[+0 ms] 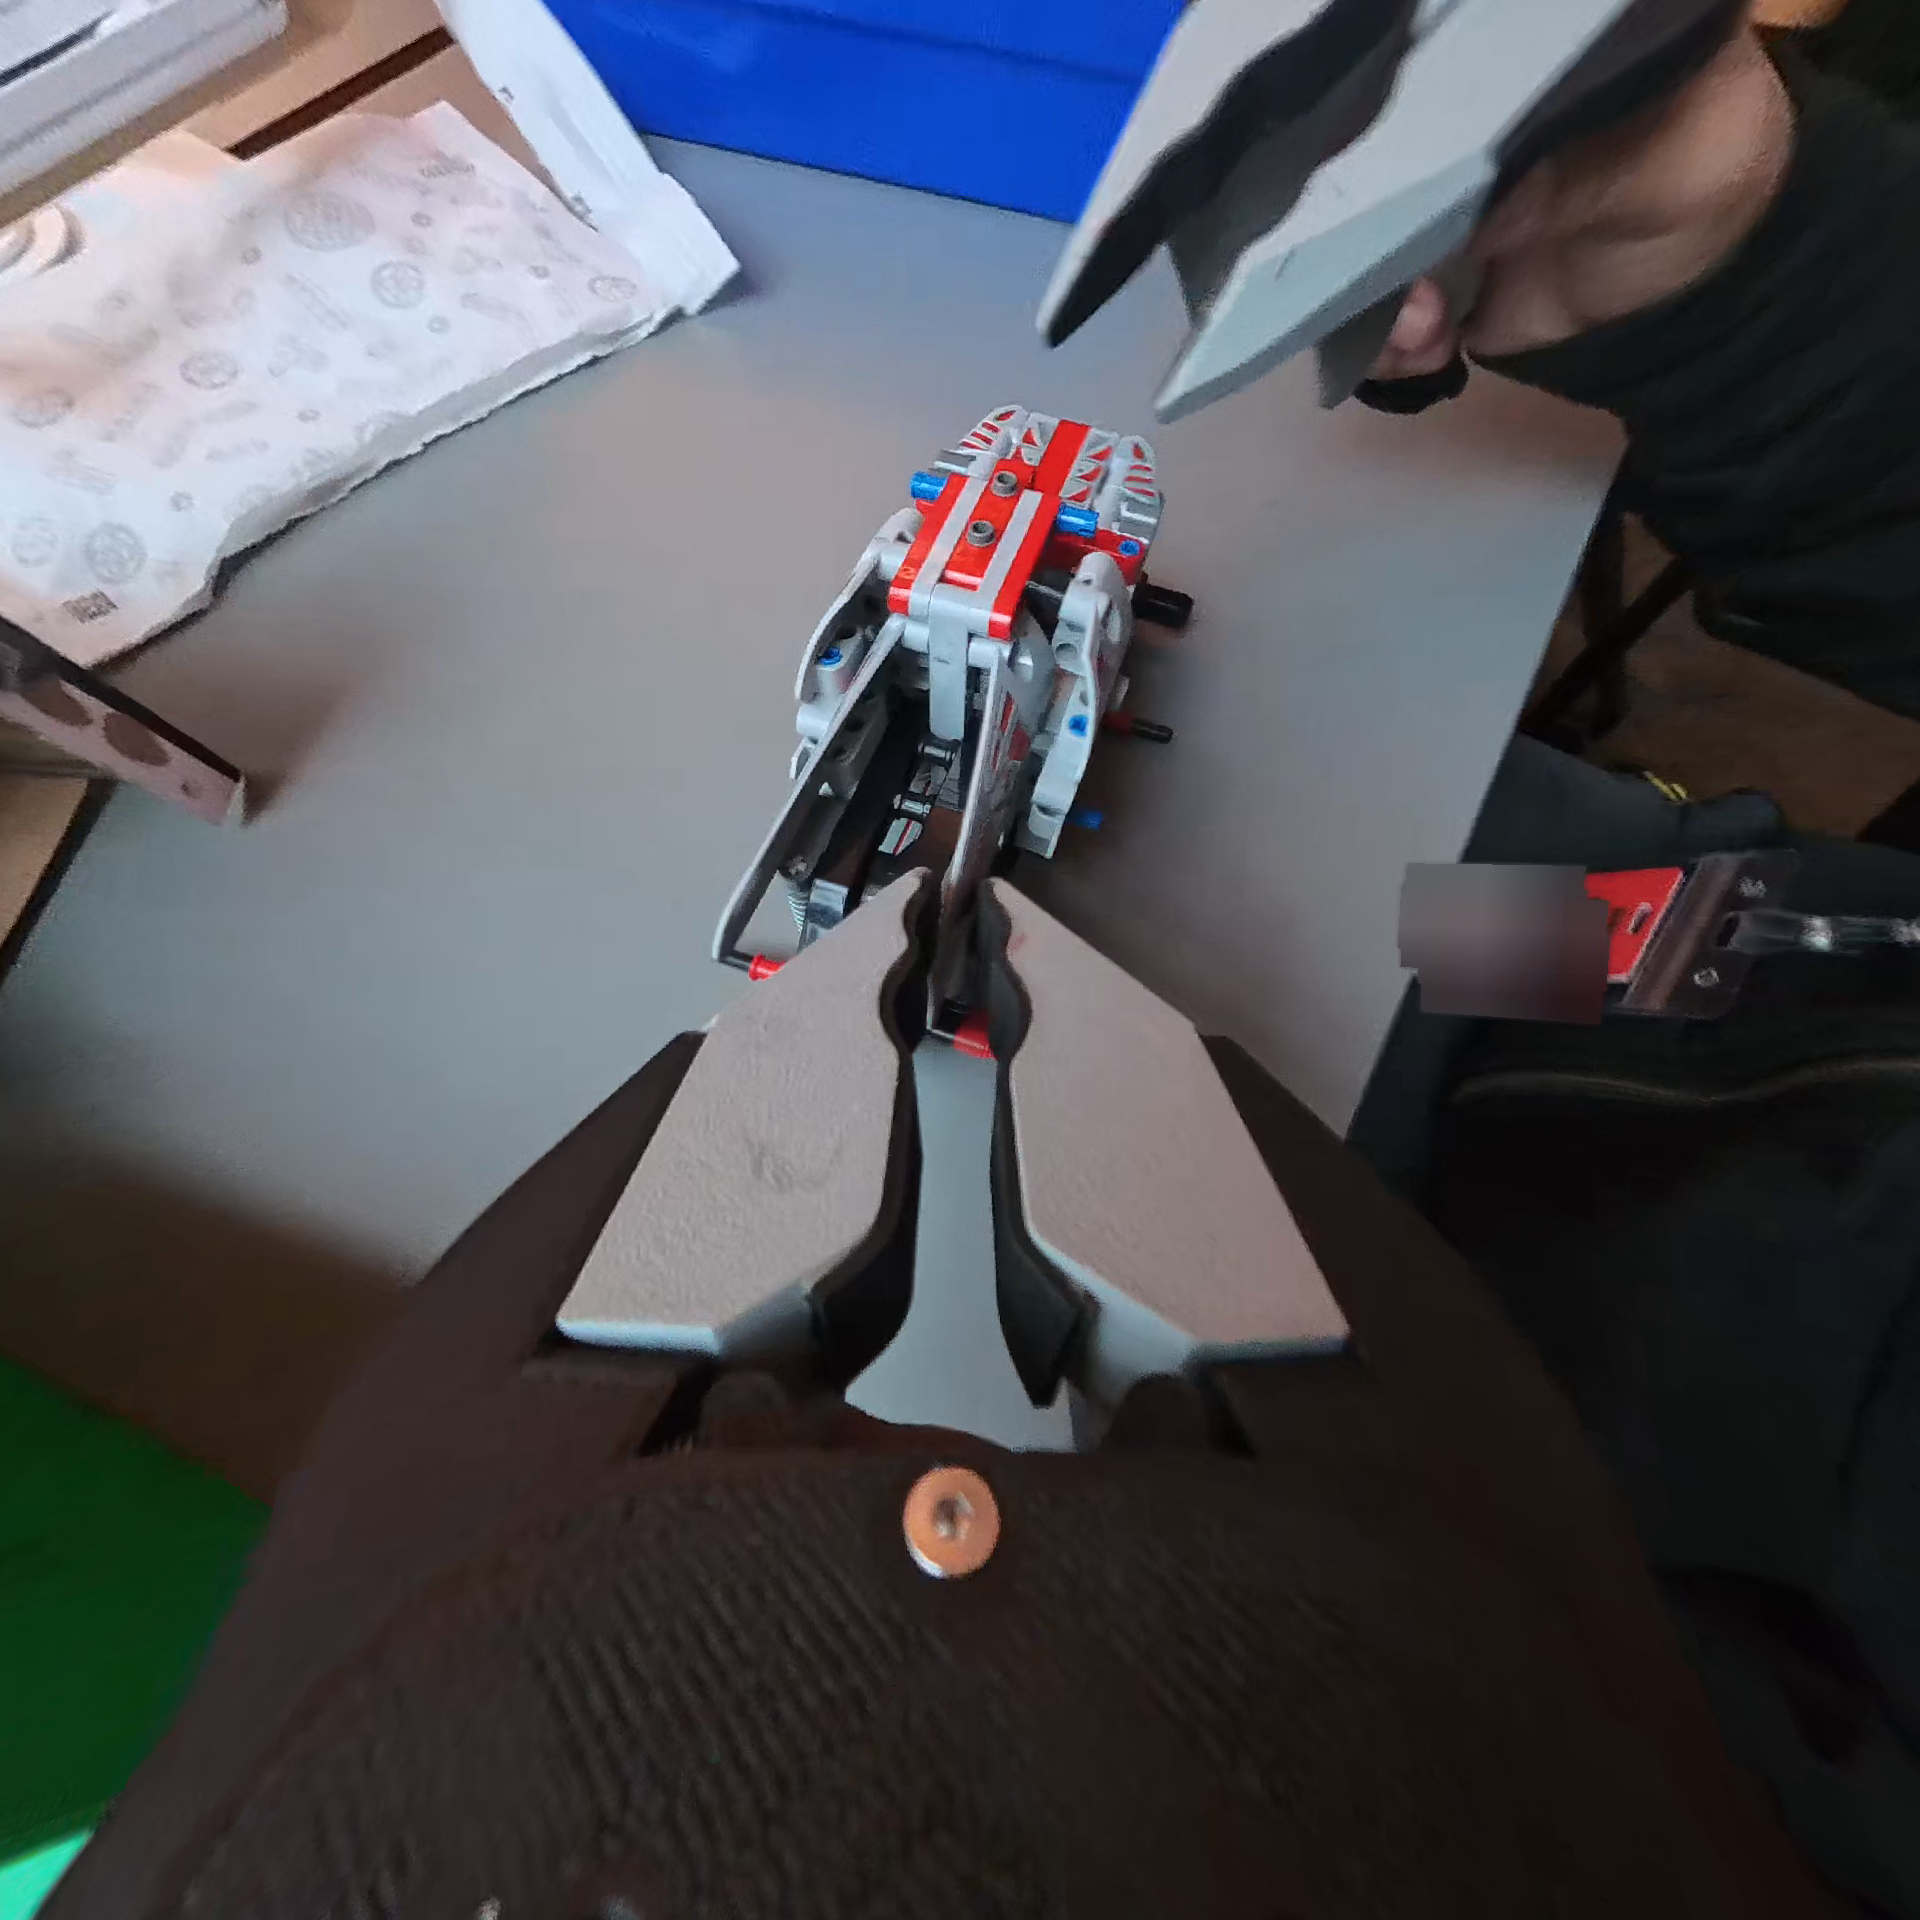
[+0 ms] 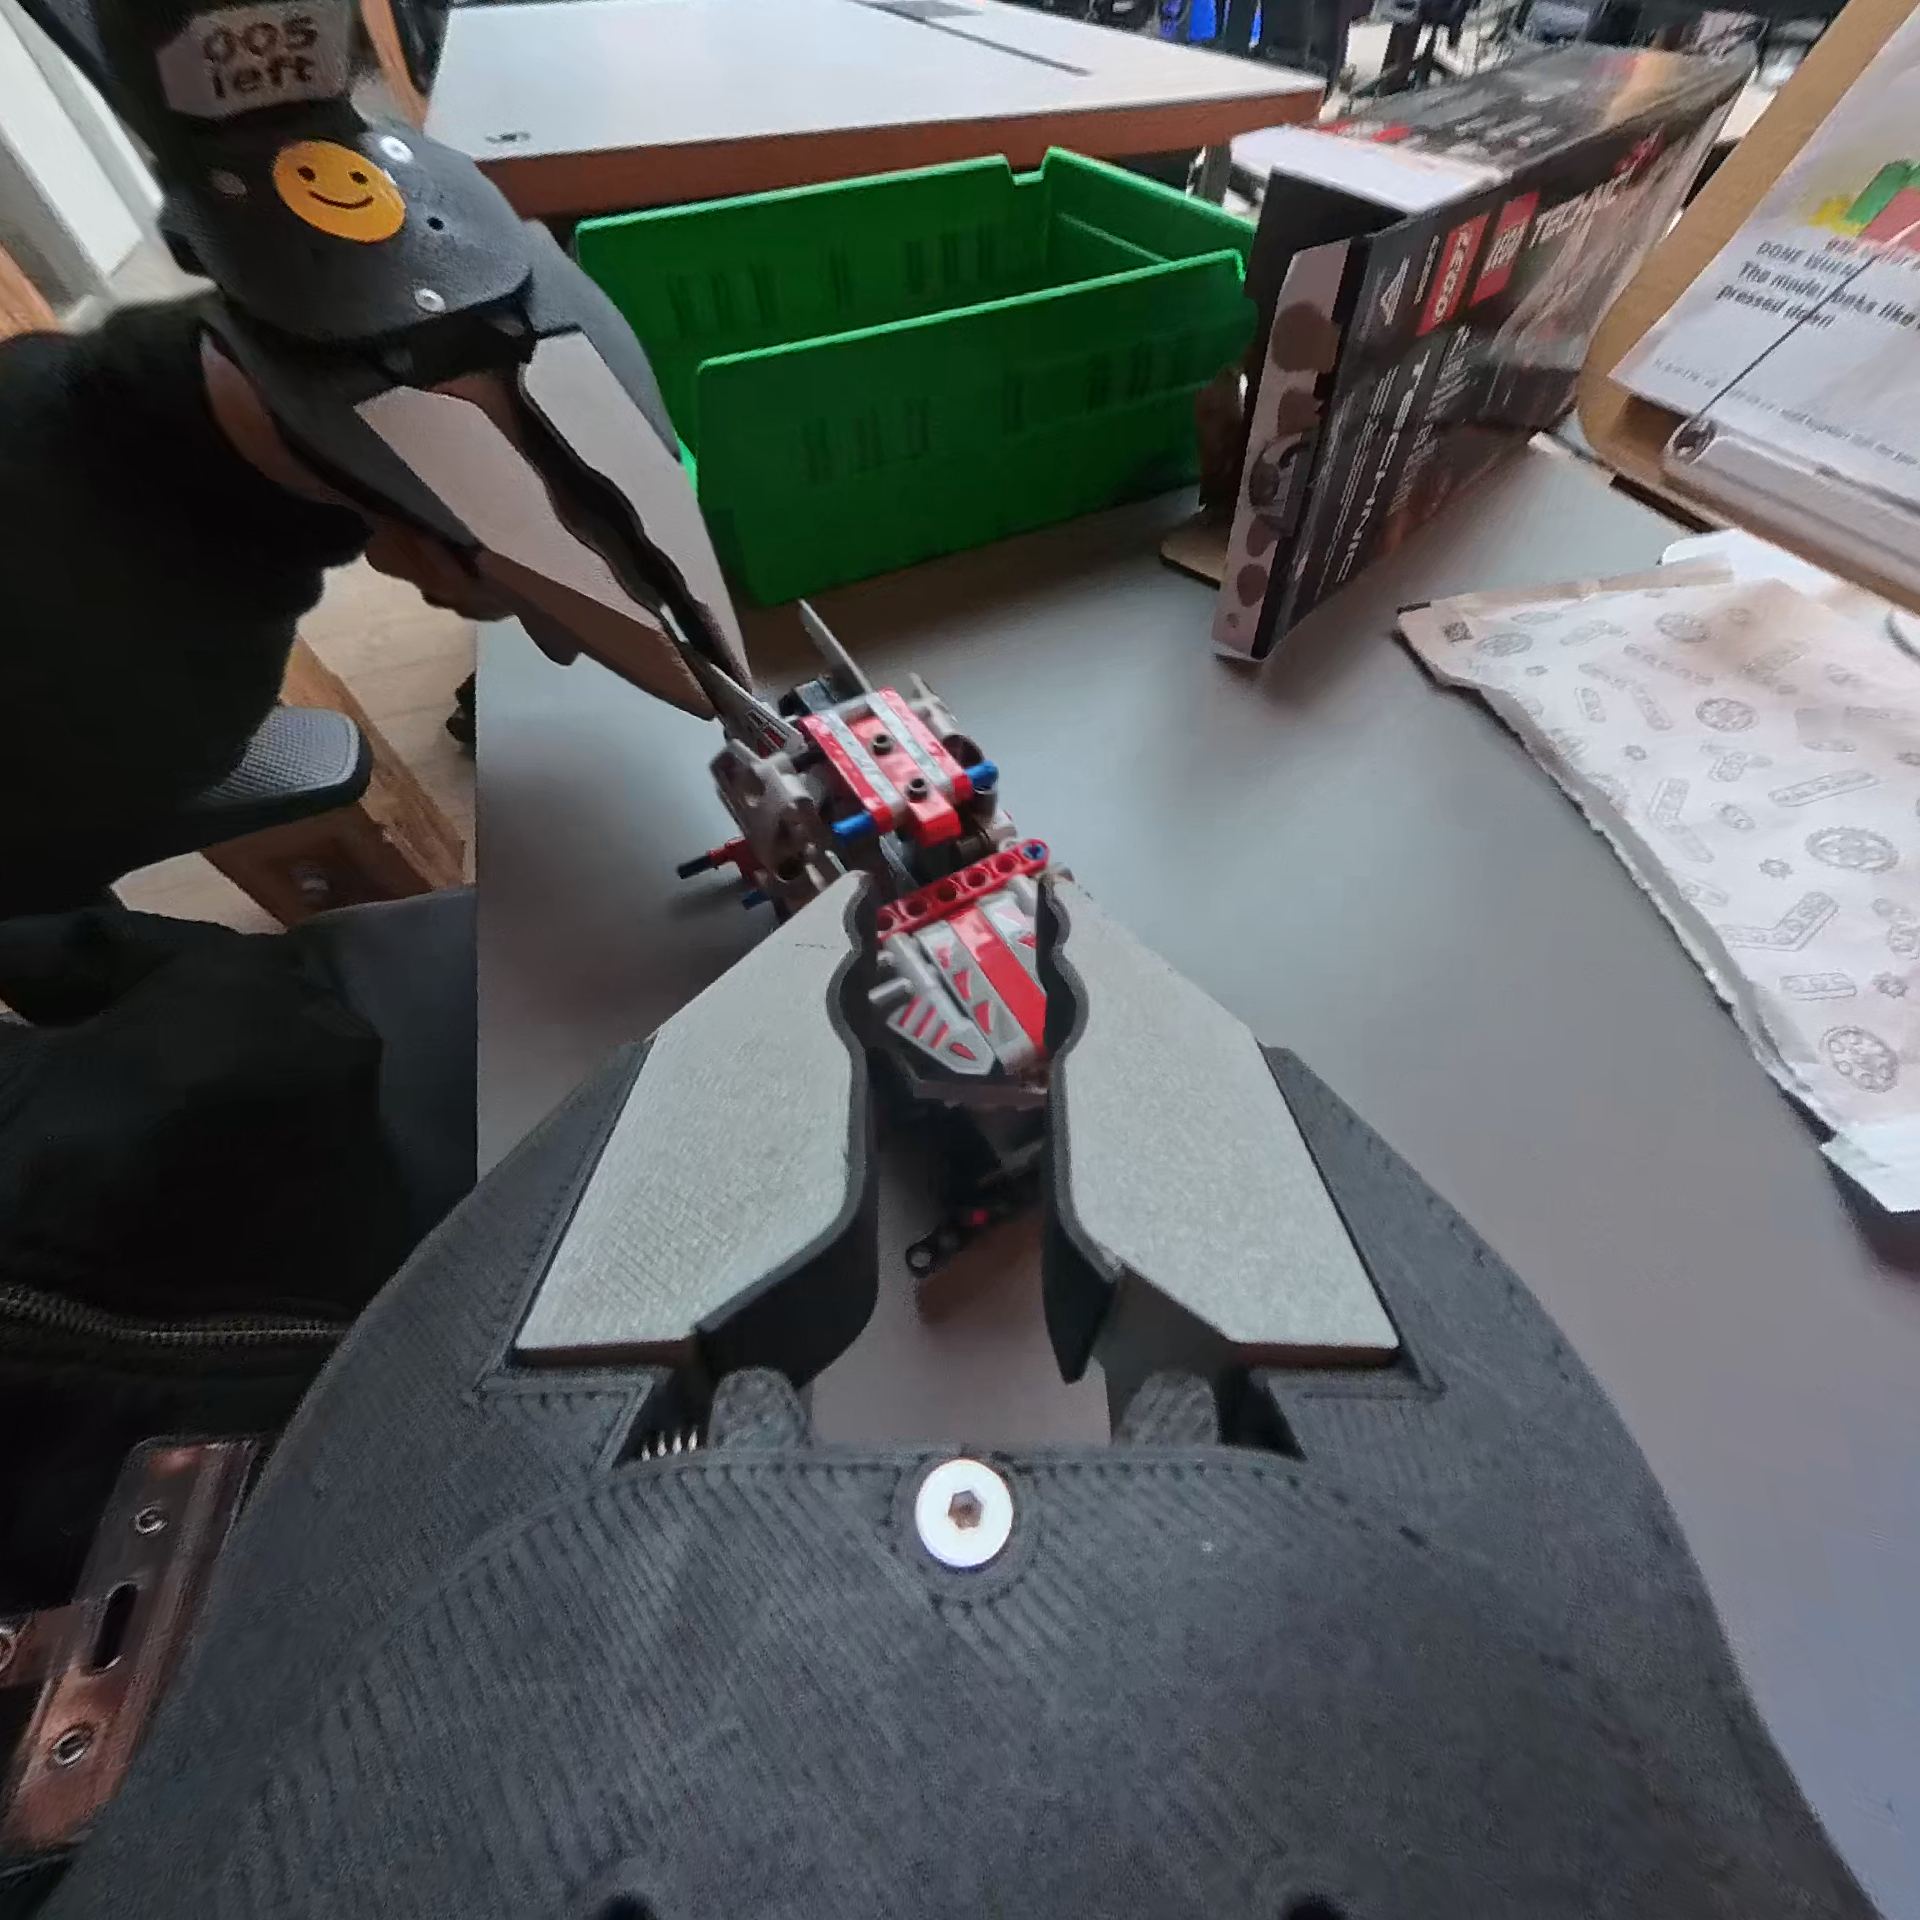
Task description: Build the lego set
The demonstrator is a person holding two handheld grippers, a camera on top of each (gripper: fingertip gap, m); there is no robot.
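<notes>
A red, grey and white Lego vehicle model [image 1: 987, 561] stands on the grey table [image 1: 468, 779]. My left gripper [image 1: 951, 904] is shut on a thin grey panel at the model's near end. In the right wrist view it [image 2: 743, 707] pinches that panel at the model's [image 2: 894, 769] far end. My right gripper [image 2: 956, 894] is open, its jaws on either side of the model's pointed red and grey nose. I cannot tell whether they touch it. In the left wrist view the right gripper [image 1: 1107, 374] hangs over the model's far end, blurred.
A green bin [image 2: 935, 416] and the dark Lego box [image 2: 1455, 312] stand behind the model. A torn printed paper bag [image 2: 1714, 779] lies to the right, and a sheet on a stand [image 2: 1818, 260] is behind it. A blue bin [image 1: 883, 83] is at the table's far side. The person's dark clothing [image 1: 1714, 1195] borders the table edge. There is about 11 cm between the tips of the two grippers.
</notes>
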